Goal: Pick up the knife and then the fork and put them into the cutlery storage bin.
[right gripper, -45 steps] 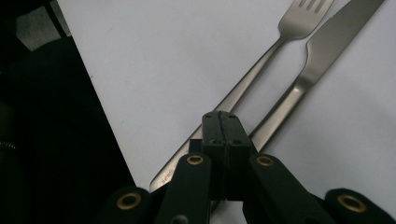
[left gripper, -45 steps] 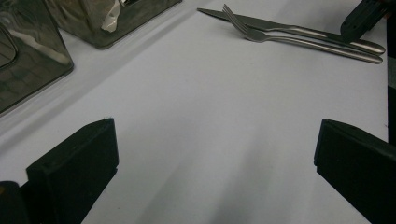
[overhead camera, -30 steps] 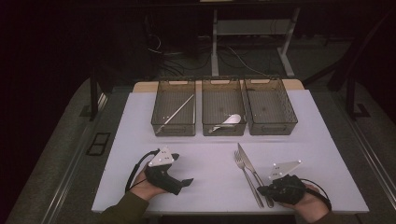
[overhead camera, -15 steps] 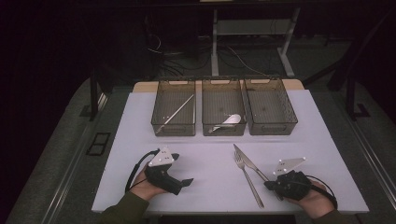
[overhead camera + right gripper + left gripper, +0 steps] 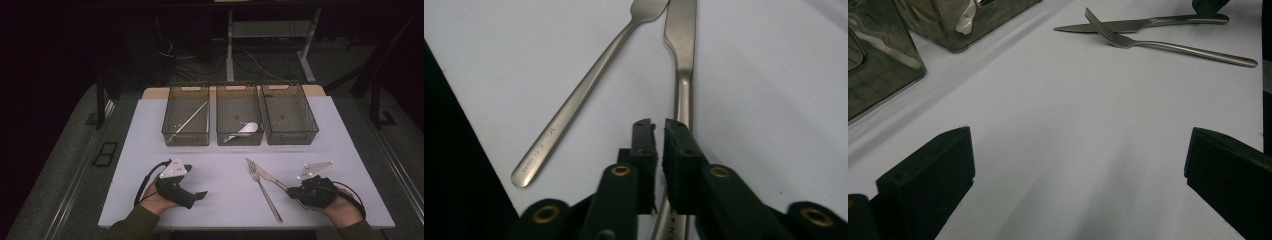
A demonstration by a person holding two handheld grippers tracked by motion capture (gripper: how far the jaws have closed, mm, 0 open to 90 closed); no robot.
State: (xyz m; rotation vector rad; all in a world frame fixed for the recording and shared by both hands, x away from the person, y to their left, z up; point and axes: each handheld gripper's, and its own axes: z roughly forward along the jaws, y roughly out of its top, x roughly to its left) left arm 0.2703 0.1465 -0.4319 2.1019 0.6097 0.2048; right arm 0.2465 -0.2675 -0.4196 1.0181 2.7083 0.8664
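A lab: dark room, floor cables [image 5: 250, 60] (loose), white test table [image 5: 225, 165].

Left tongs [image 5: 200, 195] gape; right tongs [image 5: 659, 131] barely parted, opening.

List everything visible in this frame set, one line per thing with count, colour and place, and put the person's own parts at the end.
knife: 1, silver, on the mat's front right, handle running under the right gripper.
fork: 1, silver, beside the knife, its head crossing the blade.
bins: 3, smoky clear, in a row at the mat's far edge.
thin rod: 1, silver, lying diagonally in the left bin.
pale utensil: 1, whitish, in the middle bin.
mat: 1, white, covering the table.
left gripper: 1, black, front left, jaws wide apart over bare mat.
right gripper: 1, black, over the knife handle, jaws just opened to a narrow gap, nothing between them.
hands: 2, at the near edge, one on each gripper.
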